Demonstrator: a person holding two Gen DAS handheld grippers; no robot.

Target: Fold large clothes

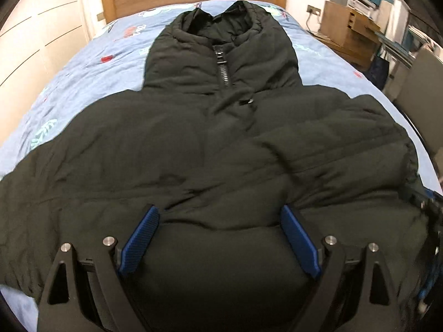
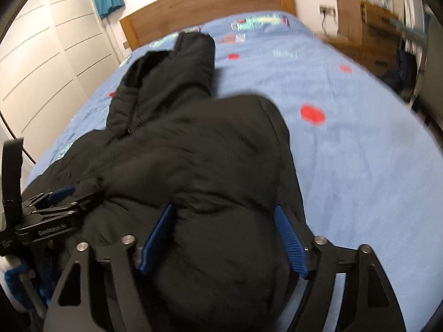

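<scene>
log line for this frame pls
stage: hem grasp | left gripper: open around hem | right gripper: open around hem | black puffer jacket: zipped, on blue patterned bedspread

Jacket hem cut off by frame bottom, shelf clutter blurred, bedspread print smeared

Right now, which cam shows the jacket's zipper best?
Left wrist. It looks straight up the black jacket, so the zipper sits centred below the collar. Right wrist sees the jacket obliquely and blurred; its zipper can't be made out.
</scene>
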